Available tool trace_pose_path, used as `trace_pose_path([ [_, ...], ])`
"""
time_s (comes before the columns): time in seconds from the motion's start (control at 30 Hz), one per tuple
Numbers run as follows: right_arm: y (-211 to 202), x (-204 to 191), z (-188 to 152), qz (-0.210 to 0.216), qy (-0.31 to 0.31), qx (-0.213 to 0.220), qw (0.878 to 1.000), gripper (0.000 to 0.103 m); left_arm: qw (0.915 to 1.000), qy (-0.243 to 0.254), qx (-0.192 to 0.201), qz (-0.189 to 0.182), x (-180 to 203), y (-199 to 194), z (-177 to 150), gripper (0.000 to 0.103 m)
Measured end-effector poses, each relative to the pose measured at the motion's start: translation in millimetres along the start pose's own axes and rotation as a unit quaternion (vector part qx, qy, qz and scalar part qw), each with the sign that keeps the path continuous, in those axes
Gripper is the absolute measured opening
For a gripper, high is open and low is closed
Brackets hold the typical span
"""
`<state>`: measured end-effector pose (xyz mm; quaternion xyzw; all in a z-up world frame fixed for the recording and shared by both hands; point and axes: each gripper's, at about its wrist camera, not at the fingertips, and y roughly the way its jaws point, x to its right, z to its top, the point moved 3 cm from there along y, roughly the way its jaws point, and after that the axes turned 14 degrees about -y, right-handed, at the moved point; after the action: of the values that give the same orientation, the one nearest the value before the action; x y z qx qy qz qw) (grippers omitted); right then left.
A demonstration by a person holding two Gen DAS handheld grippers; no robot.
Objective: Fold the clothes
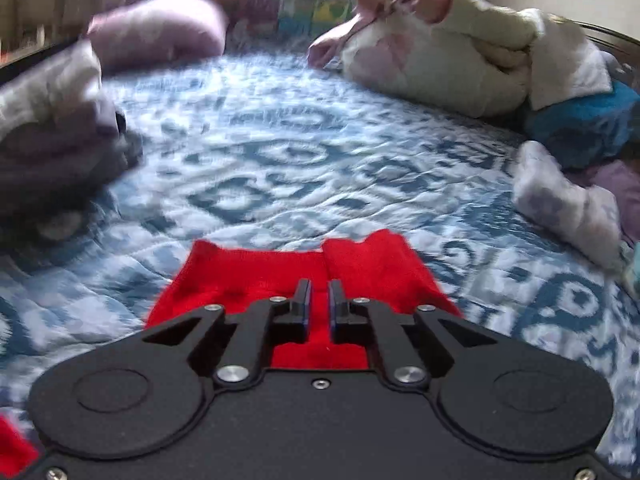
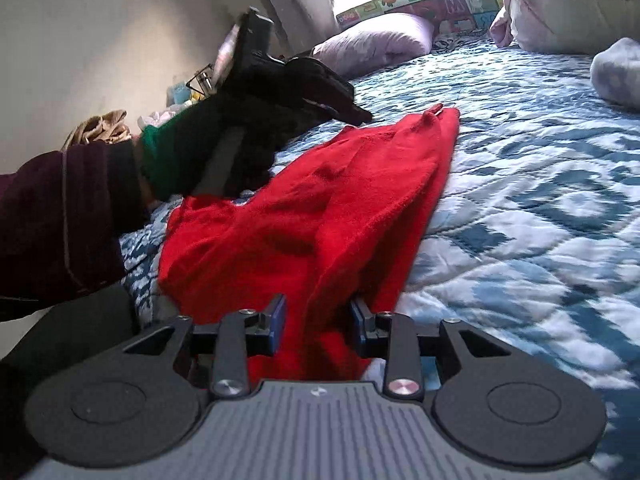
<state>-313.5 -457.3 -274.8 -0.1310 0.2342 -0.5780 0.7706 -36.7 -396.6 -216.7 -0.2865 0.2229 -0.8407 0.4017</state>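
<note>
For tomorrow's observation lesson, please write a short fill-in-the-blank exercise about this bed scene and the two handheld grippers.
1. The garment lying on the bed is coloured ____.
2. The quilt under it is patterned in white and ____.
3. A fold of the garment sits between the fingers of the ____ gripper.
4. The left gripper has its fingers nearly ____.

Missing words: red; blue; right; closed

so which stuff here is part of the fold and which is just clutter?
In the job:
red garment
left claw, nearly shut over it
right claw, garment between its fingers

Just lying about:
lilac pillow
bedding heap
blue cloth
patterned quilt
</note>
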Motion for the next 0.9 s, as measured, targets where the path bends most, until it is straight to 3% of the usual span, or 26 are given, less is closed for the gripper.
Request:
trace_pose_path([
  [0.1,-18.3,-6.8,0.4,-0.043,-0.044,0.024,0.998,0.038,0.9972,0.048,-0.014,-0.056,24.7,-35.9,-27.2,0.004],
  [0.23,-19.0,-20.4,15.0,-0.091,-0.116,0.084,0.985,0.029,0.9879,0.094,-0.056,-0.110,49.8,-59.3,-73.3,0.004],
  [0.3,-6.2,-21.2,19.3,-0.095,-0.129,0.080,0.984,0.025,0.9875,0.093,-0.078,-0.101,47.7,-51.9,-94.0,0.004],
  [0.4,28.1,-10.7,6.0,-0.082,-0.098,-0.014,0.992,0.024,0.9909,0.072,-0.086,-0.074,34.8,-42.6,-105.0,0.004],
  [0.57,-8.4,-18.6,4.5,-0.075,-0.077,0.014,0.994,0.025,0.9947,0.025,-0.063,-0.076,18.8,-53.6,-104.3,0.004],
  [0.7,-29.6,-35.3,0.8,-0.107,-0.109,0.029,0.988,0.050,0.9934,-0.008,-0.058,-0.099,12.0,-69.4,-108.7,0.004],
  [0.9,-6.7,-45.0,6.6,-0.132,-0.132,0.008,0.982,0.046,0.9903,-0.025,-0.064,-0.121,7.6,-70.9,-121.7,0.004],
])
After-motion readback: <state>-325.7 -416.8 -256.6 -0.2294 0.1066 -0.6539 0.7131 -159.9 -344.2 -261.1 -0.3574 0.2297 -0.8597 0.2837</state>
